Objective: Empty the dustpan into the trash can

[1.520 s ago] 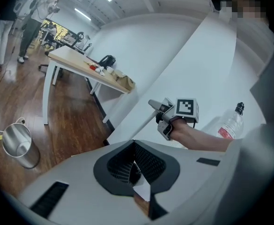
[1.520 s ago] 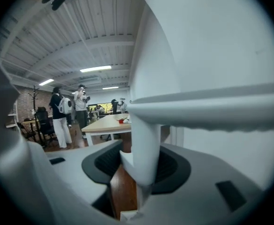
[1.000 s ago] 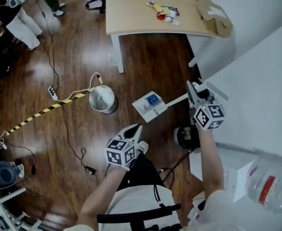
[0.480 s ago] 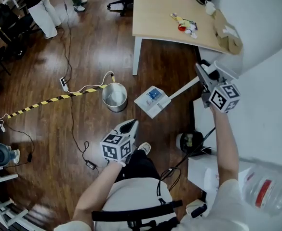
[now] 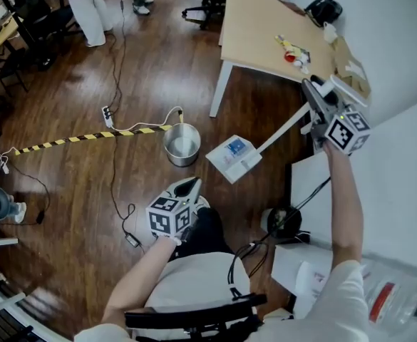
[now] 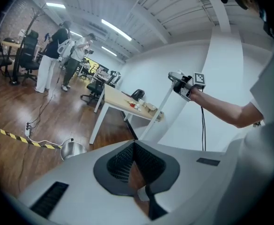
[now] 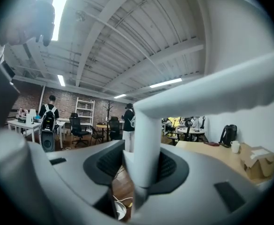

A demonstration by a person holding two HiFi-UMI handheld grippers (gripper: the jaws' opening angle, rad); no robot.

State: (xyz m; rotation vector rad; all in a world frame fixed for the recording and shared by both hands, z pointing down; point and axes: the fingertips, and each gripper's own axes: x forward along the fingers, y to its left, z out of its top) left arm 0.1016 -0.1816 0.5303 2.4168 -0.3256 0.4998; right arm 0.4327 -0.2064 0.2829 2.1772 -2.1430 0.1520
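Note:
A white dustpan hangs just right of the metal trash can, with a blue item lying in it. Its long white handle slants up to my right gripper, which is shut on the handle's top end. In the right gripper view the handle fills the gap between the jaws. My left gripper hovers low in front of the person's legs, below the can, shut and holding nothing. The left gripper view shows the can on the floor and the right gripper raised high.
A wooden table with small items stands beyond the dustpan. Yellow-black tape, a power strip and cables cross the floor at left. White boxes and a dark round object sit at right. People and chairs are at the back.
My right gripper has risen with the handle, and the dustpan has lifted and come closer to the can. The left gripper has shifted a little.

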